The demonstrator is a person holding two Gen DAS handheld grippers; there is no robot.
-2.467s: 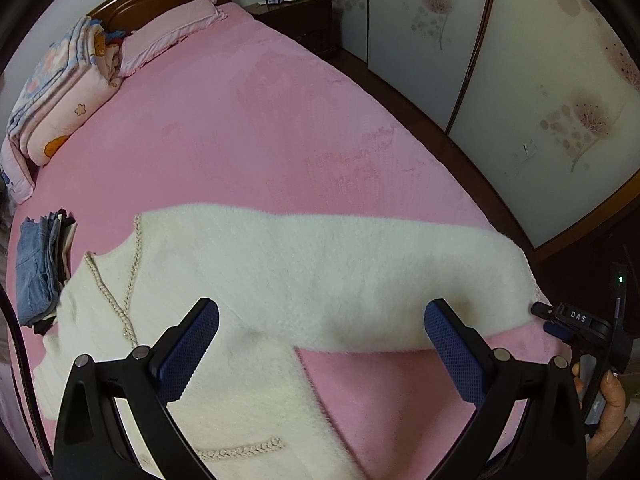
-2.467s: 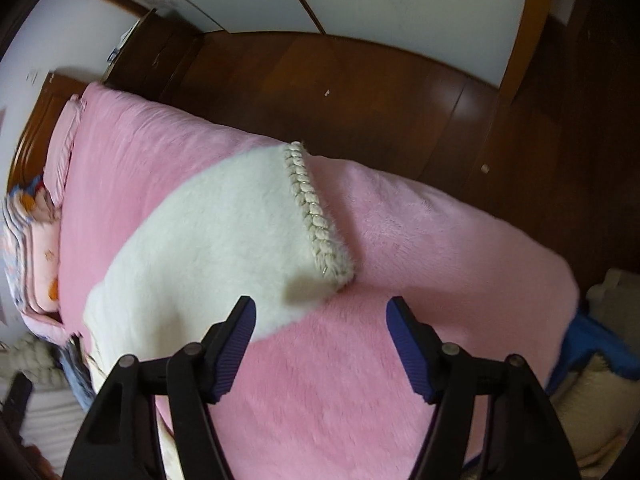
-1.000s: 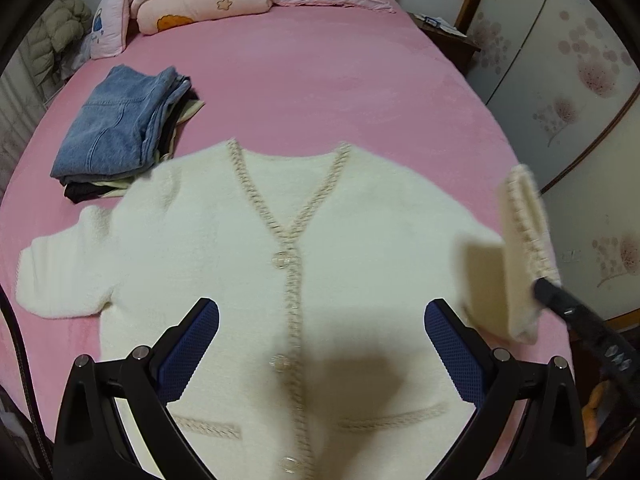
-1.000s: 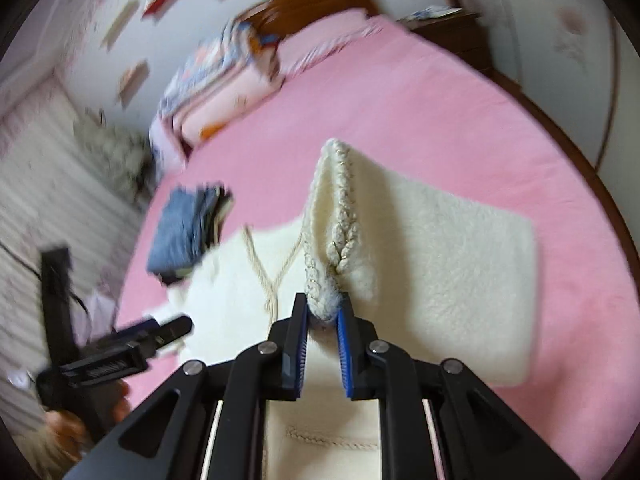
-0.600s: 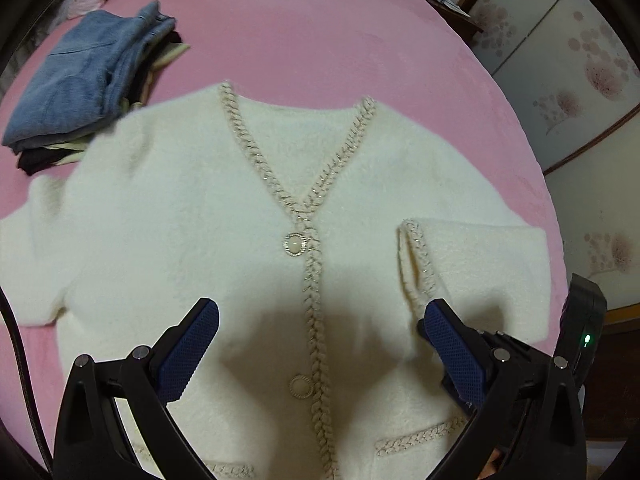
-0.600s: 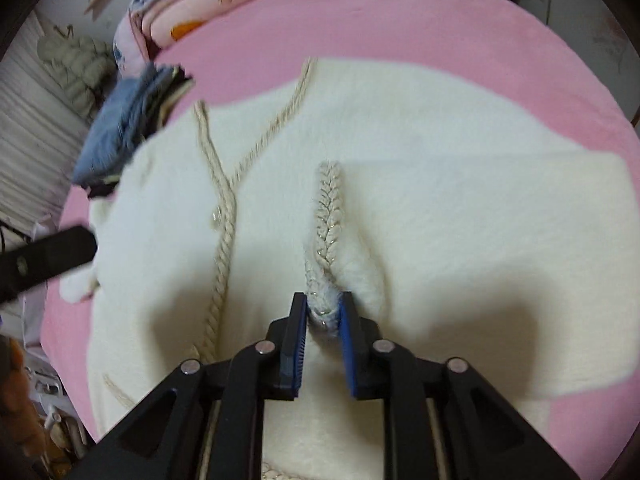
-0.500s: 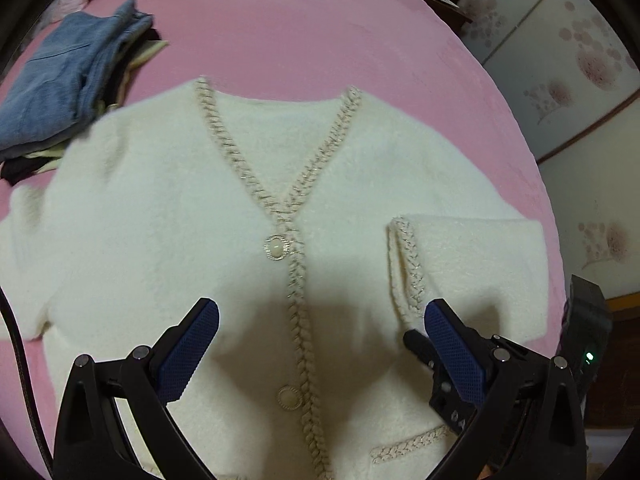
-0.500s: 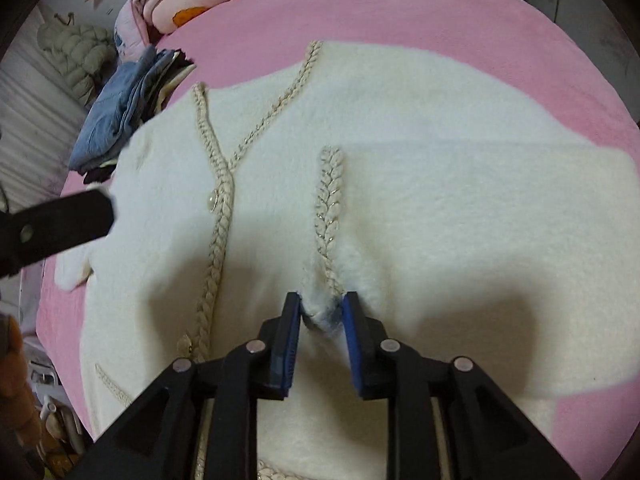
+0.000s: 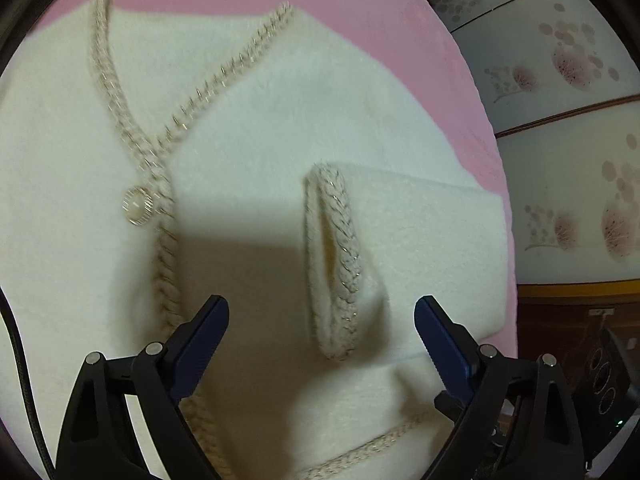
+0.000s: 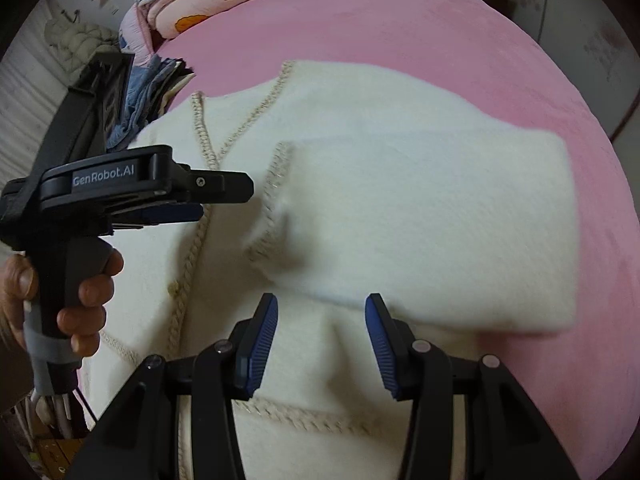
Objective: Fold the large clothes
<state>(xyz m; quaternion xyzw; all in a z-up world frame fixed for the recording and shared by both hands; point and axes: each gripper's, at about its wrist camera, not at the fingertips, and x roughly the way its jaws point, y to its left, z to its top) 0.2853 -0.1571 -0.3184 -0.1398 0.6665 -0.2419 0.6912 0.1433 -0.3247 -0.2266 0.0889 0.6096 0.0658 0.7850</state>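
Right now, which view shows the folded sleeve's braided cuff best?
The left wrist view: the cuff sits centred, sharp, its opening visible. The right wrist view shows the cuff smaller and blurred, edge-on.

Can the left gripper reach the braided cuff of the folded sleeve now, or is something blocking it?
Probably yes. The left gripper is open, and the braided cuff lies on the cardigan just ahead of its fingers, with nothing in between. The right gripper is open and clear of the cuff.

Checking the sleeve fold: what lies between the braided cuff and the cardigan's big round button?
Only bare cream cardigan front, partly shadowed, lies between the cuff and the button; the left wrist view shows it.
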